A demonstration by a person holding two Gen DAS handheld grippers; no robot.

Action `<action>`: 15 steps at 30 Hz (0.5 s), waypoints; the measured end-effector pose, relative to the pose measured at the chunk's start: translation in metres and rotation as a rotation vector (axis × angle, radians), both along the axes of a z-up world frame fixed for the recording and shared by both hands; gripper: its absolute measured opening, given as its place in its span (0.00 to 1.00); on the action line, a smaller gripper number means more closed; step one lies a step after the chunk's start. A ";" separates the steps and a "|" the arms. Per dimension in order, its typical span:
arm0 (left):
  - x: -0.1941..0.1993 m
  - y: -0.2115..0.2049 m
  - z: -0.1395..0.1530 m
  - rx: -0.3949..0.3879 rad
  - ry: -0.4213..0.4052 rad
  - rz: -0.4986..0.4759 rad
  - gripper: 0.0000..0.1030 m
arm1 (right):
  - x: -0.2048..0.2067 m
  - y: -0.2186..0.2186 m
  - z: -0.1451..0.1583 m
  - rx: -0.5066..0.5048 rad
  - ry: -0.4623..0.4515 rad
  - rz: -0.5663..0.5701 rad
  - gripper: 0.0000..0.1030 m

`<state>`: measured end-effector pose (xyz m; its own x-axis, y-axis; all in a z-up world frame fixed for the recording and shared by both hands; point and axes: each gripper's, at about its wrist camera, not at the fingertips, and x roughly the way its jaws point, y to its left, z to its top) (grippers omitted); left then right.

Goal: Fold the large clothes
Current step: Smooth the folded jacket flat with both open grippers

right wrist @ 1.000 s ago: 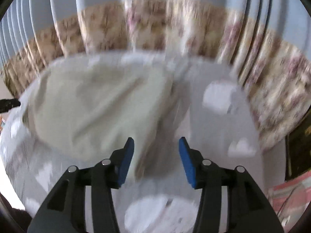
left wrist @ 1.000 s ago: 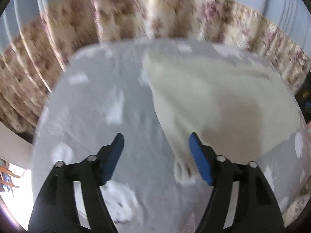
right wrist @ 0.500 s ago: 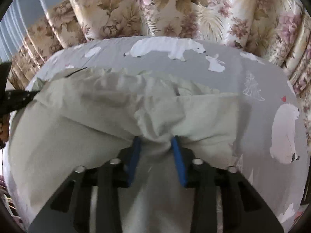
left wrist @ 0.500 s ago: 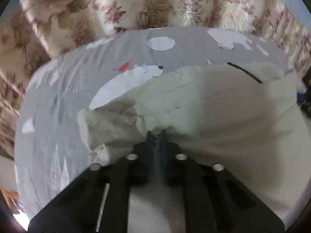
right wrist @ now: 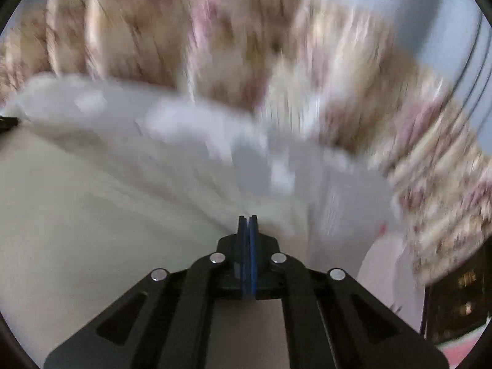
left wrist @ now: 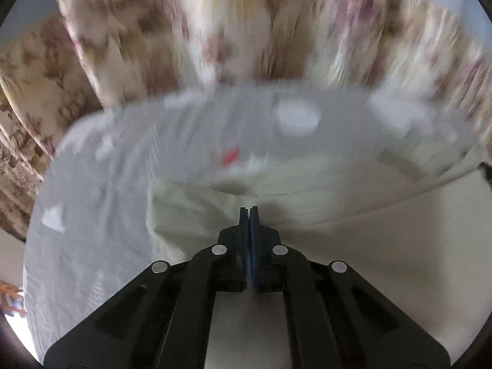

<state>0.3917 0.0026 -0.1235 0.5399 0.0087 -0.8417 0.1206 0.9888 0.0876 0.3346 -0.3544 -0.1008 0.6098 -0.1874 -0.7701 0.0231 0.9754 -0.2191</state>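
A large cream garment [left wrist: 338, 215] lies spread on a grey bedsheet [left wrist: 107, 200] printed with white shapes. My left gripper [left wrist: 249, 210] is shut, its blue pads pressed together on the garment's near left edge, and creases run out from the tips. In the right wrist view the same garment [right wrist: 92, 215] fills the left half. My right gripper [right wrist: 249, 219] is shut on its right edge, where folds converge at the tips. The cloth runs taut between the two grips. Both views are blurred by motion.
Floral curtains [left wrist: 215, 30] hang behind the bed and also fill the top of the right wrist view [right wrist: 246, 46]. The grey sheet [right wrist: 338, 190] ends at the right near a dark cabinet [right wrist: 455, 301]. A pink cloth [right wrist: 461, 347] shows at the lower right.
A second ago both grippers stood open above the garment's edges. They dropped and shut on the cloth half a second ago, and now the cloth is pulled taut while the views swing.
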 end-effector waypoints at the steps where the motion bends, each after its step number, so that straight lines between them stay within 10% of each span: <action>1: 0.002 0.004 -0.007 0.008 0.022 0.012 0.00 | -0.003 -0.015 -0.002 0.052 0.019 -0.026 0.01; 6: -0.021 0.031 0.037 0.046 -0.033 0.065 0.18 | -0.049 -0.038 0.048 0.152 -0.078 -0.054 0.09; 9: -0.052 0.022 0.076 0.038 -0.089 0.070 0.51 | -0.072 -0.013 0.075 0.259 -0.177 0.012 0.61; 15: -0.104 -0.047 0.074 -0.089 -0.064 -0.046 0.60 | -0.079 0.071 0.045 0.338 -0.142 0.156 0.60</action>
<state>0.2875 -0.0442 -0.0494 0.5904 -0.0907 -0.8020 0.1626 0.9867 0.0081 0.2559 -0.2837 -0.0563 0.7158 0.1652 -0.6785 -0.1238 0.9862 0.1096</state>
